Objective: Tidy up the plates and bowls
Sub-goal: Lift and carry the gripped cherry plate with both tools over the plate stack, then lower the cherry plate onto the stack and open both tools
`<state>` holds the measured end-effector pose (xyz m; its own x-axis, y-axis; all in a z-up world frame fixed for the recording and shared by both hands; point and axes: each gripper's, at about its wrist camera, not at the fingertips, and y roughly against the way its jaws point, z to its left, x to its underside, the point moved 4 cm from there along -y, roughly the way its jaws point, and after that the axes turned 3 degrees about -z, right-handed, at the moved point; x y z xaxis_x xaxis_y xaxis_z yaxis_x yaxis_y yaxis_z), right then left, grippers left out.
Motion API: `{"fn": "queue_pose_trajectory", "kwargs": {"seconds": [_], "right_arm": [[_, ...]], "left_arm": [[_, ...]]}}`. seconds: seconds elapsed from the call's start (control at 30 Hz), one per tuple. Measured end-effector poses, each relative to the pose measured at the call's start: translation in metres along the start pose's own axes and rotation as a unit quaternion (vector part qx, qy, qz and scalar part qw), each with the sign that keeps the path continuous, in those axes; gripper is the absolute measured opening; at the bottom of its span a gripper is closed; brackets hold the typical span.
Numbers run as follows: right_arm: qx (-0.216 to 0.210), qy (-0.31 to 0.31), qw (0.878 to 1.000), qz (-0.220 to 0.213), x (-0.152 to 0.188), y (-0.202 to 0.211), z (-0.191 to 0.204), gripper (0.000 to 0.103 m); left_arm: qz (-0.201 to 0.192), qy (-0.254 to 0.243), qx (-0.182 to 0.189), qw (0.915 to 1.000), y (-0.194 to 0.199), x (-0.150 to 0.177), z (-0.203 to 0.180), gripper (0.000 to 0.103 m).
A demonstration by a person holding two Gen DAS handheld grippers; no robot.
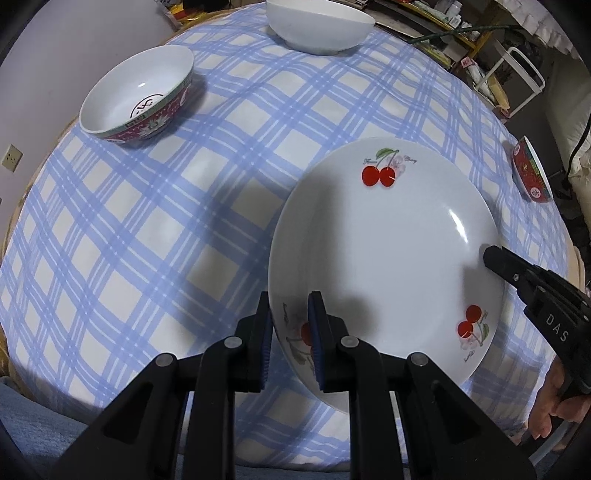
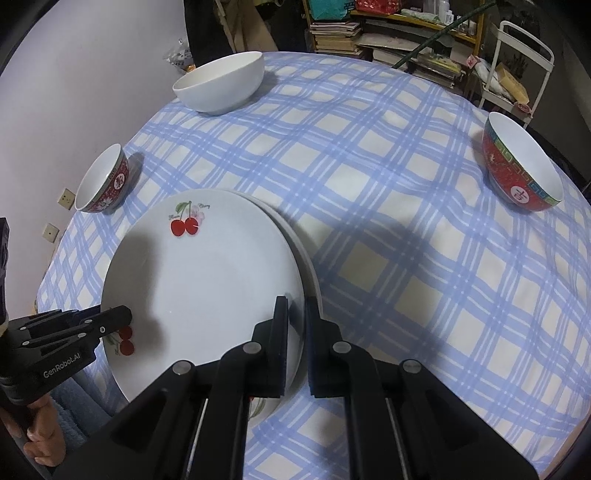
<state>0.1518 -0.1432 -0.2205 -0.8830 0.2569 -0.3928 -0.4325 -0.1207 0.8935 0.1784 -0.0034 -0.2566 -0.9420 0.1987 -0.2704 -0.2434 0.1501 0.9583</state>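
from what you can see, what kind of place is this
Probably a lived-in home dining room, not a lab. A checked tablecloth covers the table set with a cherry plate and bowls, and cluttered shelves of books and boxes stand behind.

- The left tongs [image 1: 290,339] are gripping the near-left rim of a white cherry-print plate [image 1: 384,258], one finger under the rim and one over it.
- The right tongs [image 1: 495,256] are reaching in from the right, the tip touching the plate's right rim.
- The plate is sitting tilted over a tabletop [image 1: 147,240] covered in blue checked cloth.
- A red-patterned bowl [image 1: 138,99] is resting at far left, a plain white bowl [image 1: 319,27] at the far edge, and another red bowl [image 1: 532,170] at the right edge.
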Motion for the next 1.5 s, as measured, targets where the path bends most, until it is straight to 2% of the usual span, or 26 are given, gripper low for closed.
{"fn": "queue_pose_trajectory", "kwargs": {"seconds": [0.43,0.9,1.2,1.37,1.5], "right_arm": [[0.038,0.024,0.999,-0.006,0.001,0.003,0.003,0.012],[0.036,0.015,0.999,0.009,0.003,-0.004,-0.001,0.013],[0.033,0.016,0.999,0.011,0.001,-0.005,0.0,0.015],[0.029,0.016,0.999,-0.001,-0.006,0.001,0.0,0.017],[0.011,0.018,0.999,-0.028,-0.019,0.013,0.005,0.017]], "left_arm": [[0.008,0.008,0.006,0.9999,-0.002,0.001,0.0,0.017],[0.0,0.009,0.001,1.0,-0.001,0.0,-0.002,0.017],[-0.021,0.021,-0.006,0.9995,0.014,-0.003,0.002,0.019],[-0.055,0.016,-0.025,0.998,0.033,-0.011,0.002,0.021],[-0.09,-0.002,-0.046,0.9949,0.051,-0.022,-0.002,0.032]]}}
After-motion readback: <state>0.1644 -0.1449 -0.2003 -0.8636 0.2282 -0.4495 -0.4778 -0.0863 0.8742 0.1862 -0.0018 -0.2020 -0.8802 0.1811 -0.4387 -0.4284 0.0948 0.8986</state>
